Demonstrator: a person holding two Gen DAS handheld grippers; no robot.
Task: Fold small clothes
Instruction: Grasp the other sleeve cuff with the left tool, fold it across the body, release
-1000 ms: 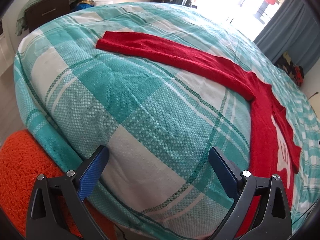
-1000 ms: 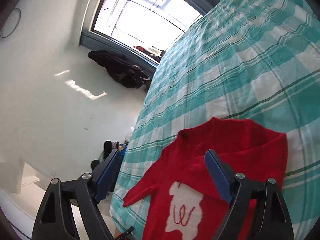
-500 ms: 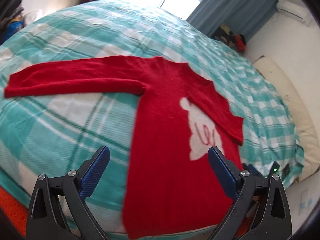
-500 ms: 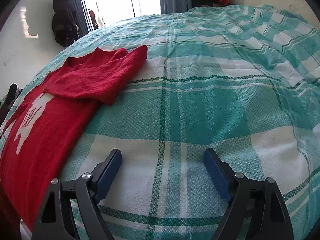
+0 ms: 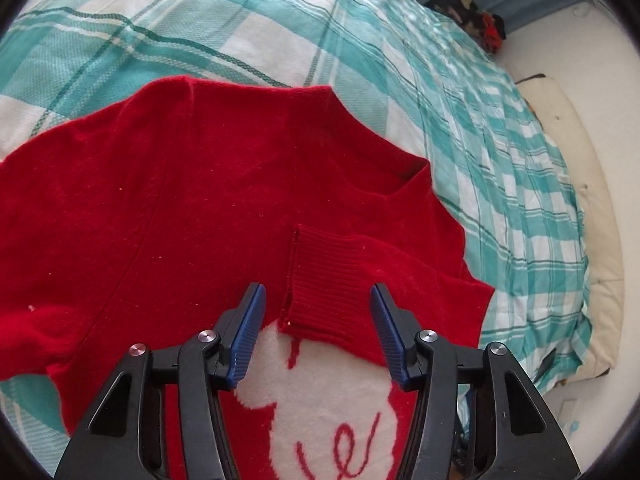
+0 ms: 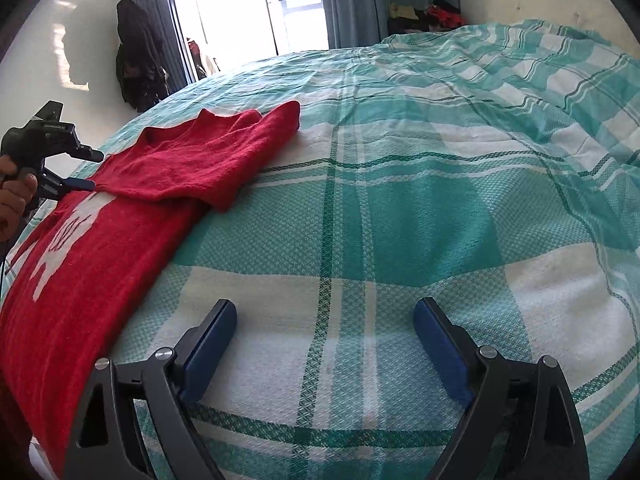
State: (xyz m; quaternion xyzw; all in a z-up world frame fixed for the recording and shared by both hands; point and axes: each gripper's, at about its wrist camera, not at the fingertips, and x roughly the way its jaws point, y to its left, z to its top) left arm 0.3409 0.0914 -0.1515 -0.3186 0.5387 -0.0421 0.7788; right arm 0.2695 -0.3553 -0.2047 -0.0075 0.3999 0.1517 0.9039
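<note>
A red sweater point(image 5: 200, 184) with a white motif lies flat on the bed. One sleeve is folded across its chest. My left gripper point(image 5: 318, 290) hangs just over the chest with its jaws closing. The sleeve's ribbed cuff point(image 5: 328, 272) lies between the blue pads, and a gap still shows on the left side. In the right wrist view the sweater point(image 6: 100, 248) sits at the left, with the left gripper point(image 6: 96, 170) and a hand at its folded sleeve point(image 6: 208, 160). My right gripper point(image 6: 325, 303) is over bare bedspread beside the sweater, its jaws opening and nothing between them.
The bed carries a teal and white checked spread point(image 6: 400, 200). A cream pillow point(image 5: 596, 280) lies along its far side. A bright window with blue curtains point(image 6: 240, 12), dark clothes hanging on the wall point(image 6: 136, 60) and a clothes pile point(image 6: 432, 12) stand beyond the bed.
My left gripper swept from the bed's edge to over the sweater's chest and narrowed around the cuff. The right gripper swung down from the wall to the bedspread, then stayed put.
</note>
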